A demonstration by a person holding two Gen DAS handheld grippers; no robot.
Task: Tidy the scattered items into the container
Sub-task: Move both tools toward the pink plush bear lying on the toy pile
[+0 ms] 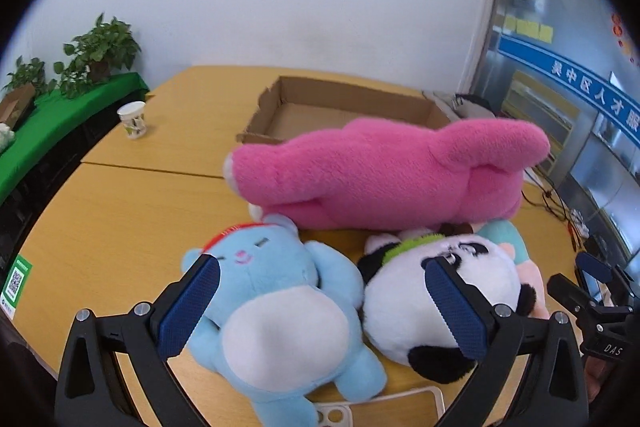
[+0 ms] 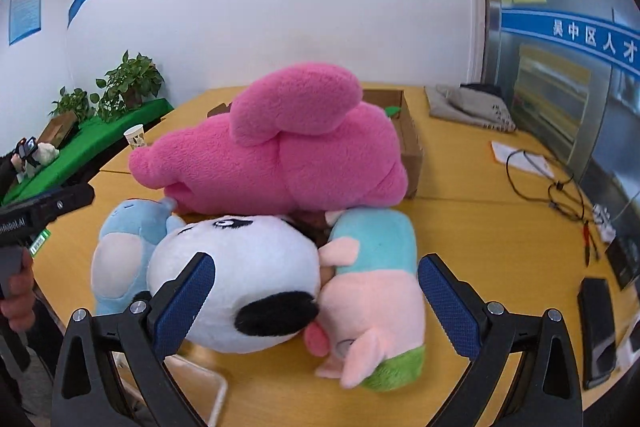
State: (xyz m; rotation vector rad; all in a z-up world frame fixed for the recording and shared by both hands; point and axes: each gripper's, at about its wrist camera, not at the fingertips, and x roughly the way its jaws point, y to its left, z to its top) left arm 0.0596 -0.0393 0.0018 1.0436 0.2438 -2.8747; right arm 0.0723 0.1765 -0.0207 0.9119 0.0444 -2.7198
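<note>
Several plush toys lie bunched on the wooden table. A big pink plush (image 1: pixel 380 175) (image 2: pixel 280 155) lies in front of an open cardboard box (image 1: pixel 340 107) (image 2: pixel 410 143). A light blue bear (image 1: pixel 276 307) (image 2: pixel 128 247) lies on its back next to a panda (image 1: pixel 436 291) (image 2: pixel 240 275). A pig plush in blue and pink (image 2: pixel 376 291) (image 1: pixel 520 255) lies right of the panda. My left gripper (image 1: pixel 320 307) is open above the blue bear and panda. My right gripper (image 2: pixel 316 303) is open above the panda and pig.
A paper cup (image 1: pixel 134 119) (image 2: pixel 136 137) stands at the table's left. A green shelf with potted plants (image 1: pixel 96 51) is beyond it. A grey cloth (image 2: pixel 468 107), cables (image 2: pixel 548 183) and a black phone (image 2: pixel 598 327) lie on the right side. A white frame (image 1: pixel 384 407) lies at the near edge.
</note>
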